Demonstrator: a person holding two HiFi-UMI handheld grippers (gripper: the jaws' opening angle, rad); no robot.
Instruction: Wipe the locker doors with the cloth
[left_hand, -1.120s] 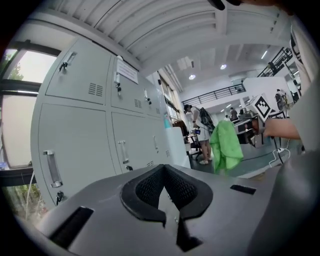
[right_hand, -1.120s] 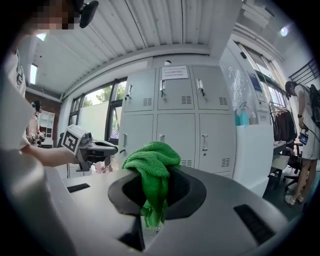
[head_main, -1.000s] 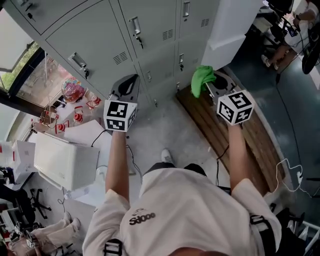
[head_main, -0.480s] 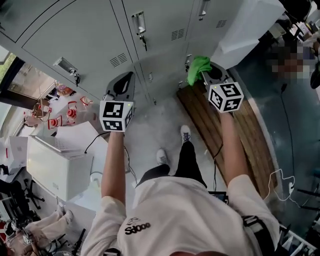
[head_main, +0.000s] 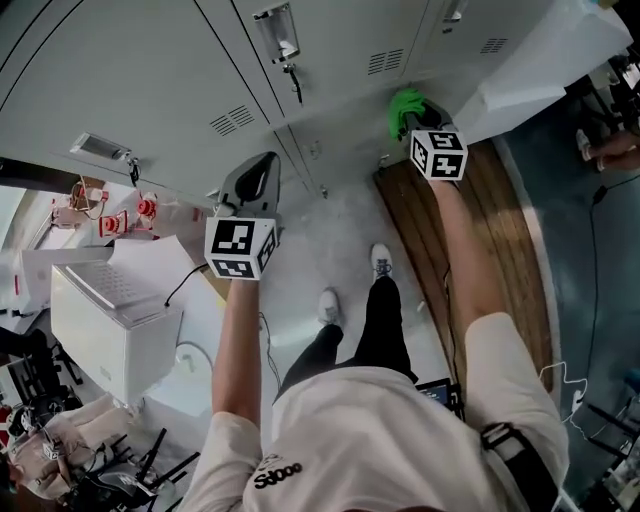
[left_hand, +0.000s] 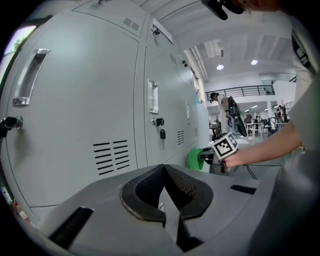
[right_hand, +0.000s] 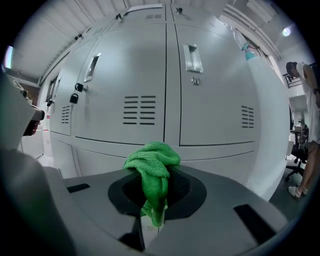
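Note:
Grey metal locker doors (head_main: 200, 70) with handles, vents and key locks fill the top of the head view. My right gripper (head_main: 414, 124) is shut on a bunched green cloth (head_main: 403, 101) and sits low against the lockers' bottom row. In the right gripper view the cloth (right_hand: 152, 167) hangs out of the jaws, a short way from a vented door (right_hand: 125, 95). My left gripper (head_main: 257, 172) is shut with nothing in it, held off the doors to the left. Its own view looks along the locker doors (left_hand: 85, 115) to the cloth (left_hand: 194, 158).
A wooden board (head_main: 480, 240) lies on the floor under the right arm. A white cabinet (head_main: 110, 315) and cluttered red items (head_main: 125, 215) stand at the left. A white panel (head_main: 545, 55) juts out at the top right. My feet (head_main: 380, 262) are on the concrete.
I have stepped closer to the lockers. The right gripper has carried the cloth forward to the lower doors. The left gripper has stayed about where it was.

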